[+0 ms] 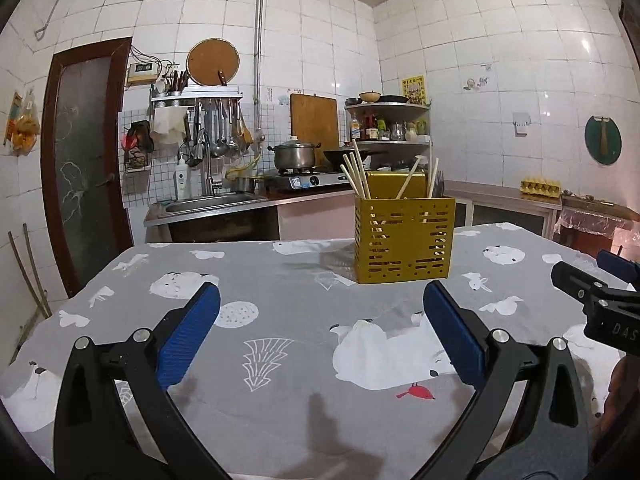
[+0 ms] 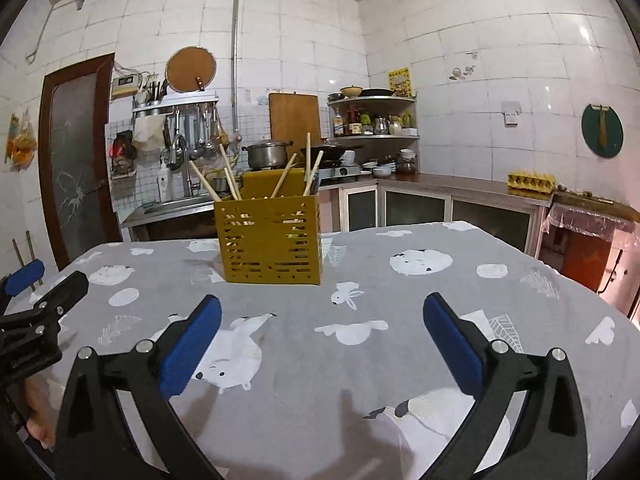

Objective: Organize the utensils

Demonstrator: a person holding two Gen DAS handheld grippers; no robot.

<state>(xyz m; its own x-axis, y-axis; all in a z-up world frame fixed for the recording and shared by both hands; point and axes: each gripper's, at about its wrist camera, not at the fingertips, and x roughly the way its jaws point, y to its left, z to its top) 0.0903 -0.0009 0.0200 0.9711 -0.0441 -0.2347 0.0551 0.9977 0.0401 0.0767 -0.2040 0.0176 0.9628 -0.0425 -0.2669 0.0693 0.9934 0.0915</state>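
One yellow caddy (image 1: 404, 238) holds about five chopsticks (image 1: 356, 174). Left gripper (image 1: 320, 300) and right gripper (image 2: 322, 312) both gape, holding nothing, over bare tablecloth (image 2: 400, 300).

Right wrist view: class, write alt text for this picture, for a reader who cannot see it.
A yellow slotted utensil holder with wooden chopsticks leaning inside stands on a grey animal-print tablecloth. The open right gripper, blue-padded and empty, frames the foreground; the left gripper shows at the left edge, and a tiled kitchen lies behind.
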